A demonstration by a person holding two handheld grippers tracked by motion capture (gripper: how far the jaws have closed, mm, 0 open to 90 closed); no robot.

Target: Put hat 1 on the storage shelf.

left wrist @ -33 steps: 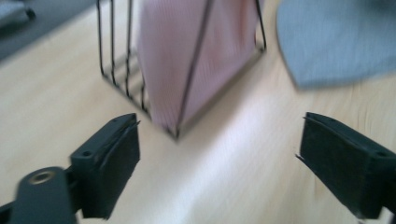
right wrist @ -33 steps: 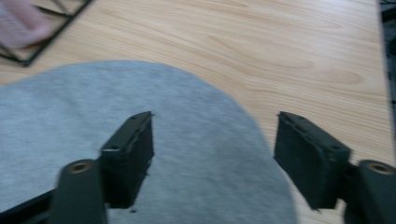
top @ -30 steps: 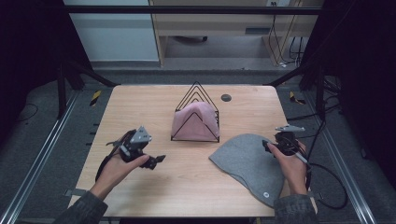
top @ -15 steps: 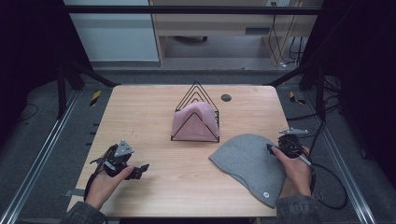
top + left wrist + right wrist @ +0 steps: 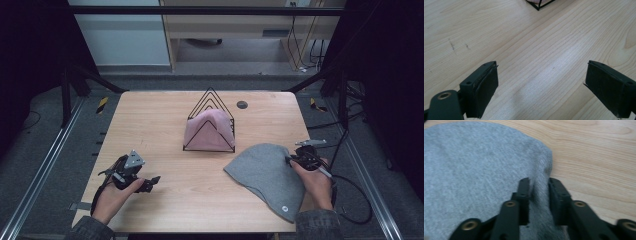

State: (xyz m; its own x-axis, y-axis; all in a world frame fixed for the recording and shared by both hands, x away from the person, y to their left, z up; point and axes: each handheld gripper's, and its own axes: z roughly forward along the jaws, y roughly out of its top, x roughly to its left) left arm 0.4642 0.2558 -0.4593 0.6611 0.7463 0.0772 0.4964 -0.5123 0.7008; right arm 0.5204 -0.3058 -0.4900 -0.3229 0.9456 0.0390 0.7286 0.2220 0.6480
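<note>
High view above the table [image 5: 165,120] looking forward and down, gripper views close over its wood — right one sharing the grey hat [image 5: 474,170].

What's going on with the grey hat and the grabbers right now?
Right gripper just closed, pinching the grey beanie at its edge. Left gripper open, empty, over bare table. Nothing in the way.

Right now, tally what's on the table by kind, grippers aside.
Beanies: 2, grey beanie flat on the table, pink beanie in the rack
Wire racks: 1, black wire rack
Small dark round discs: 1, dark disc
Total: 4
</note>
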